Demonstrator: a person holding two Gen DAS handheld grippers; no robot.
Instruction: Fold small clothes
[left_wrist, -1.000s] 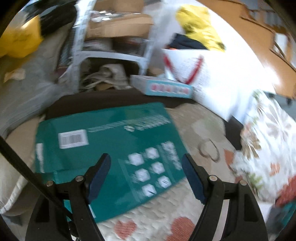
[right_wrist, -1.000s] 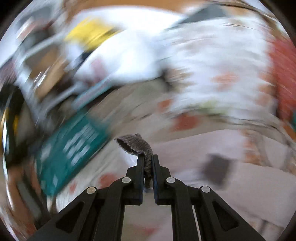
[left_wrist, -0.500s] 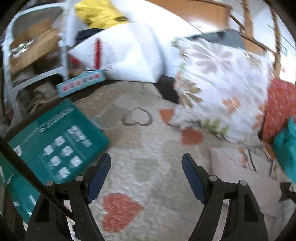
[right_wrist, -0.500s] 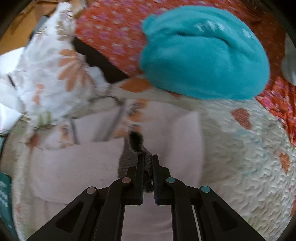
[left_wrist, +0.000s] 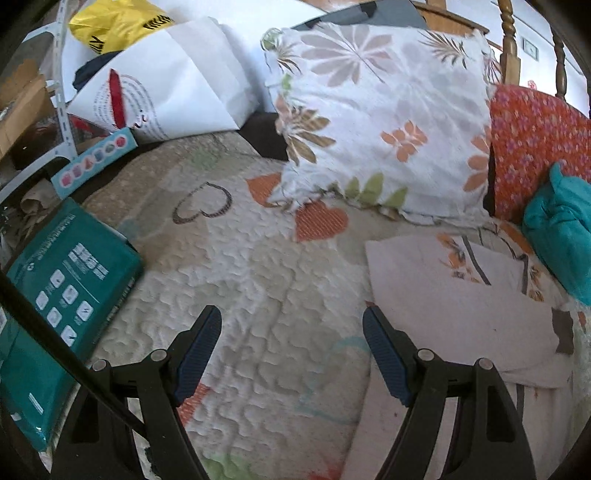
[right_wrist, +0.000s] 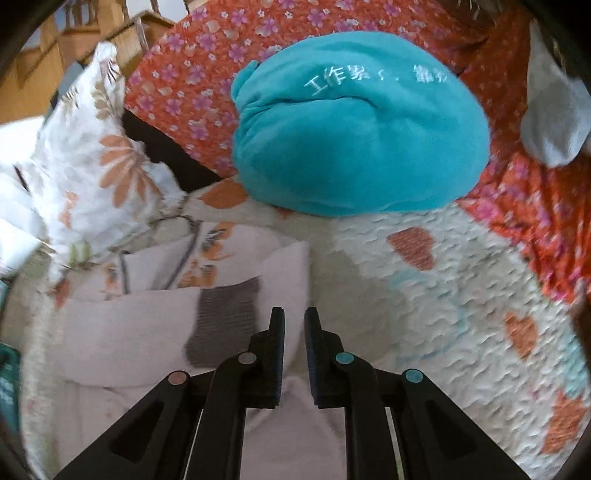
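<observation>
Soft daylight, strongest above the floral pillow (left_wrist: 380, 122); fisheye bending at the rims; right view motion-blurred left of it.

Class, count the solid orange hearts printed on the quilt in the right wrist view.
3: one heart below the teal cushion, one and one near the right edge. The tongs may hide more.

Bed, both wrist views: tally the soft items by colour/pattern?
Floral white pillow: 1
Orange-red floral cushion: 1
Teal plush bundle: 1
Pale pink folded garment: 1
Small grey knit piece: 1
Grey-white item, top right: 1
Heart-print quilt: 1
Total: 7
</observation>
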